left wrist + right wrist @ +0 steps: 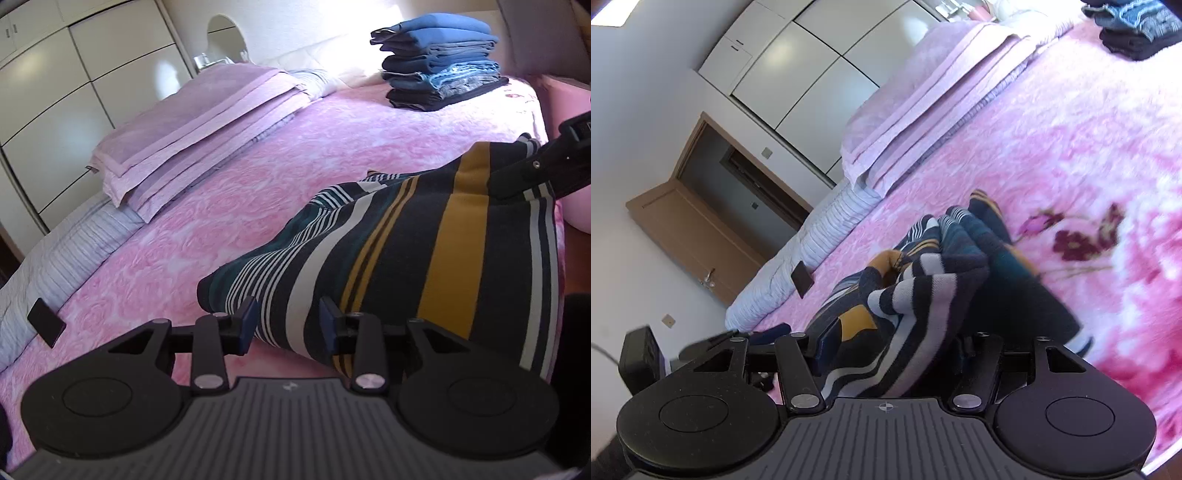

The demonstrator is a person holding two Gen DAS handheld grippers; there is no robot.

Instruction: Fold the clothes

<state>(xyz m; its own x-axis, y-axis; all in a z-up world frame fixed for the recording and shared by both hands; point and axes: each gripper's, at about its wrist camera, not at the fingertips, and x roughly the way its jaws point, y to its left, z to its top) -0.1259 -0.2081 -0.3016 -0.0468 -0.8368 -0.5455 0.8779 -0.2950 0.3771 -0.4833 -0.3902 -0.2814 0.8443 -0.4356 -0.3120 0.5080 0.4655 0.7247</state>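
Left gripper (288, 321): we see its blue pads apart with the near edge of the striped garment (424, 258) lying between them; pads don't look pressed on the cloth, so we call it open around the fabric. Right gripper (894, 347): the garment is bunched between its fingers and the right pad is buried under cloth, so we cannot tell whether it clamps.

The garment, navy with white, mustard and teal stripes, is lifted partly off the pink bedspread (221, 206) at the bed's near side.

Only the left wrist view gives us the full stack of folded blue and dark clothes (439, 62) at the far corner of the bed, plus the right gripper's black fingers at the garment's far edge. The right wrist view shows just a corner of that stack, but alone shows the open wooden door (687, 229) and the dark red flower print (1082, 236) on the bedspread.

Both views show the folded lilac blanket (192, 129), the white wardrobe (48, 110) and a flat black object (46, 321) on the grey quilt edge.

No readable writing; only a small crosshair mark on each gripper body.
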